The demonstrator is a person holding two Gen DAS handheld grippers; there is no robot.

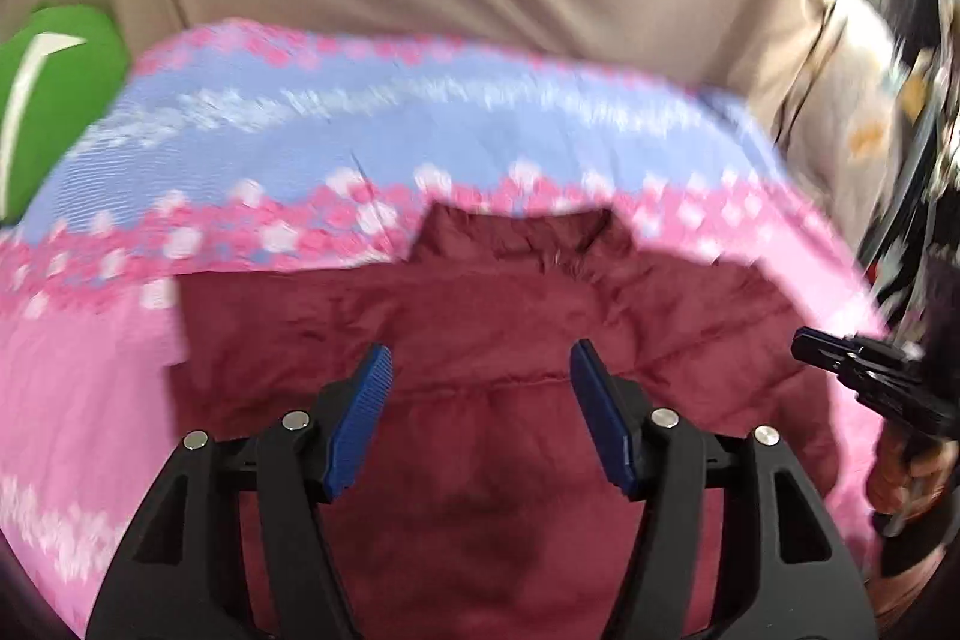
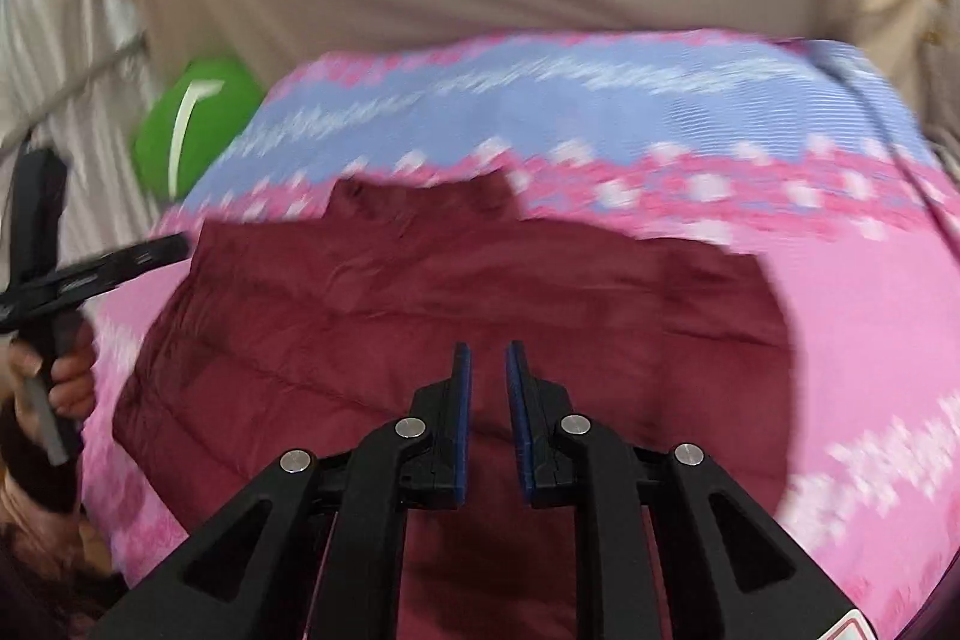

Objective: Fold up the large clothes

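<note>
Above the maroon padded jacket (image 1: 480, 316), lying collar-away on a pink-and-blue blanket (image 1: 360, 118), the left gripper (image 1: 480, 370) is hovering spread while the right gripper (image 2: 487, 370) is hovering nearly pressed together, pinching nothing.

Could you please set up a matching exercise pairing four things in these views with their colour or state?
Things:
1. jacket
2. bedspread
3. left hand-held gripper
4. right hand-held gripper

Descriptions:
A. pink and blue, patterned
B. fingers wide apart, holding nothing
C. dark red, lying flat
D. fingers nearly together, with a narrow empty gap

Pairs: 1-C, 2-A, 3-B, 4-D
</note>
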